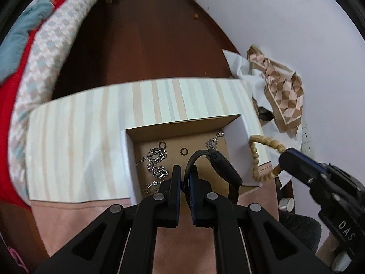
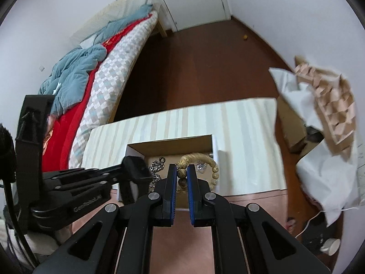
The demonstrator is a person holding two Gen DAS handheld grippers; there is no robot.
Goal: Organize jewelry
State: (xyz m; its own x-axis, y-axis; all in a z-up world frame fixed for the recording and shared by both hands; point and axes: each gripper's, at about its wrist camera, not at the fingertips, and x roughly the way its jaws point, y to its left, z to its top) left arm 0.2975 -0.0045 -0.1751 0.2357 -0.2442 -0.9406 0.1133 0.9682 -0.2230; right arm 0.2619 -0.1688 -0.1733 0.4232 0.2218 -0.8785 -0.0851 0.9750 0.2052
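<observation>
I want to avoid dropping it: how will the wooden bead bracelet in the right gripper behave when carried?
The bead bracelet probably sags and swings: its loop droops from the right gripper. It is likely light, held by a single bead. The round beads could slip from the pads.

A pinkish surface (image 1: 95,217) is carrying a striped cloth (image 1: 91,141) that is lying across its far part, reaching toward the far edge. An open cardboard box (image 1: 182,125) is sitting on the cloth, nearer the right edge. Inside the box, silver chains (image 1: 157,166) and two small rings (image 1: 183,151) are lying on its bottom.
</observation>
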